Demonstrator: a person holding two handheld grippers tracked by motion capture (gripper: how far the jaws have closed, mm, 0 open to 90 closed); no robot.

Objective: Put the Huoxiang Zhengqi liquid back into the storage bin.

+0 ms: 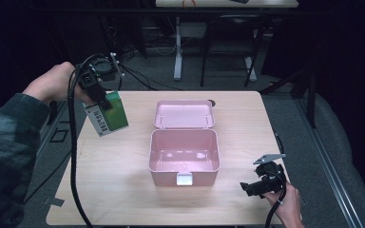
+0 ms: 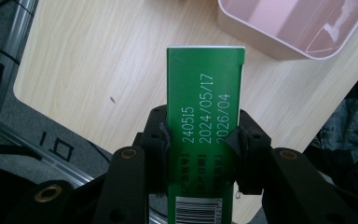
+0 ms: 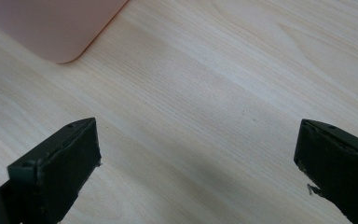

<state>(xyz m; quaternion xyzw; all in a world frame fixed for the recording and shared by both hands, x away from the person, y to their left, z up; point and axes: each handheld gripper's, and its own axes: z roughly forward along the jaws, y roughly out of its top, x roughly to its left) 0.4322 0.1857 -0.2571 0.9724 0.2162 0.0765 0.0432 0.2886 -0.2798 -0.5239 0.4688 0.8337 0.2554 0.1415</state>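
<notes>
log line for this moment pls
left gripper: shut on green box, held above table | right gripper: open, empty, low over table | pink case: lid open, empty

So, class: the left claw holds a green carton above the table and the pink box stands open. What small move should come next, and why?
Probably carry the green carton rightward until it hangs over the open pink box. The left claw is clamped on the carton, in the air off the table's left edge, and the box's lid is back and its inside looks empty. The right claw stays open beside it.
</notes>
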